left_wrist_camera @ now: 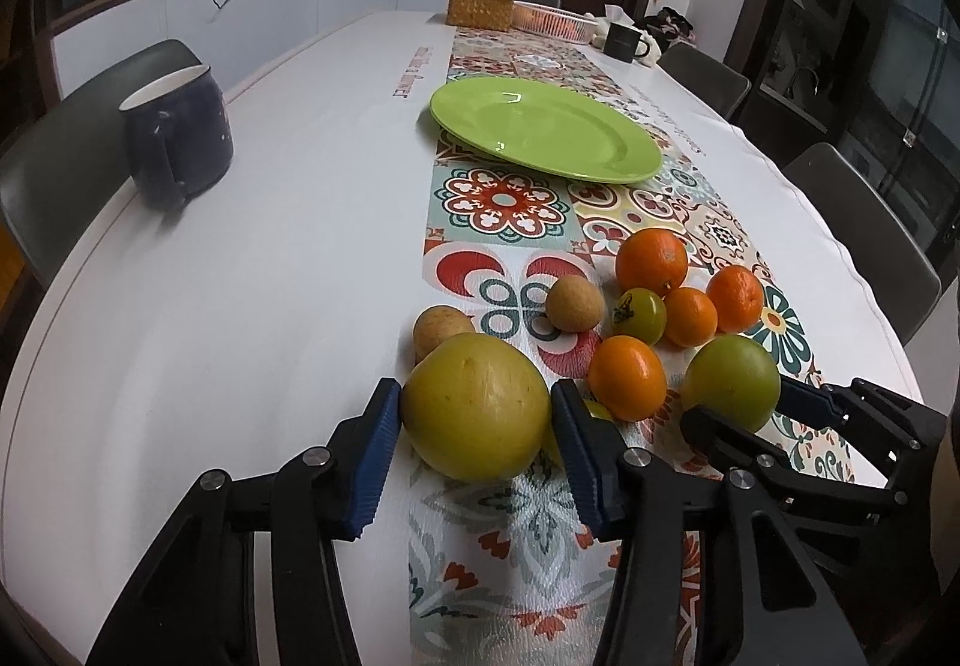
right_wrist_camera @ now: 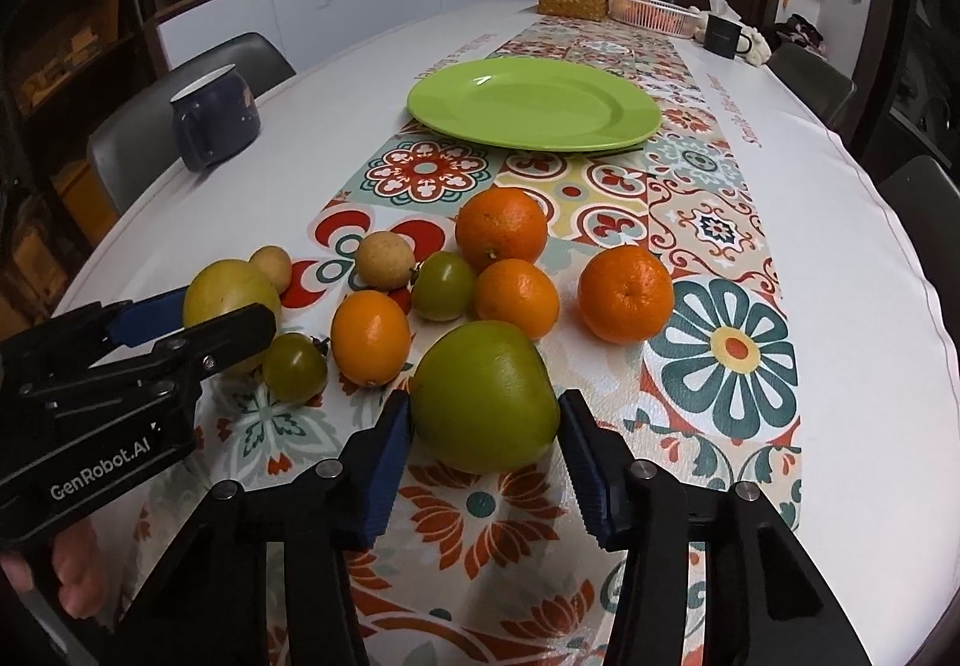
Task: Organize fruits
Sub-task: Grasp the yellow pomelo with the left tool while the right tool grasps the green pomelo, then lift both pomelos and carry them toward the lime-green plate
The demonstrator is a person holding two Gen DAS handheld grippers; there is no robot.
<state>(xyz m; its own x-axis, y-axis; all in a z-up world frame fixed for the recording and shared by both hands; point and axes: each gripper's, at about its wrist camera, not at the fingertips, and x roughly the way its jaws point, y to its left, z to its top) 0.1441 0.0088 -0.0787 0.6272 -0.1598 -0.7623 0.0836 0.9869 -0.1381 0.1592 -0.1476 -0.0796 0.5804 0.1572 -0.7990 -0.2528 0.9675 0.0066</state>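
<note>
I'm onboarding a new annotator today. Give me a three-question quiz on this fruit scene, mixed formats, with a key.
1. True or false: the green plate already holds fruit.
2. Multiple choice: the left gripper brackets which fruit? A) an orange B) the large yellow fruit C) a small green tomato
3. Fill in: the right gripper has its fingers either side of the large ______ fruit.

Key
1. False: the plate is bare and all fruit lies on the patterned runner.
2. B
3. green
</note>
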